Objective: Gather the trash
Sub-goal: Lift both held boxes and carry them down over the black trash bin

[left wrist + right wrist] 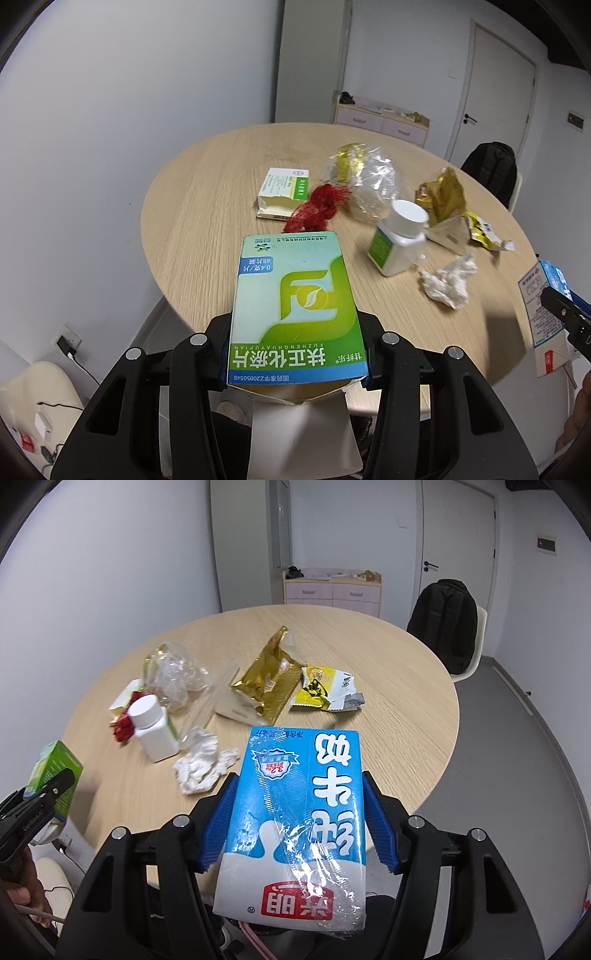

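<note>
Over the near edge of the round wooden table, both grippers are loaded and lifted clear of its top: the left gripper has its jaws clamped narrowly on the sides of a green medicine box, whose open flap end hangs toward the camera, and the right gripper has its jaws set wider, with the blue ribbed pads flanking a blue milk carton wrapped in clear film; the carton sits steady between them, so I judge it gripped. The step in hand looks like carrying off two pieces of trash at once; no bin shows in either view, so the next move calls for swinging both loads away from the table to wherever the trash goes, keeping the grips firm until then. Much is left on the table: nearest its front edge a crumpled white tissue, just behind it a white pill bottle standing tilted, a red mesh net toward the table's middle touching a white medicine box, a clear plastic bag behind the net, and on the right side a gold foil wrapper beside a yellow snack packet. The light film on the carton could slip, so a steady carry seems wise.
</note>
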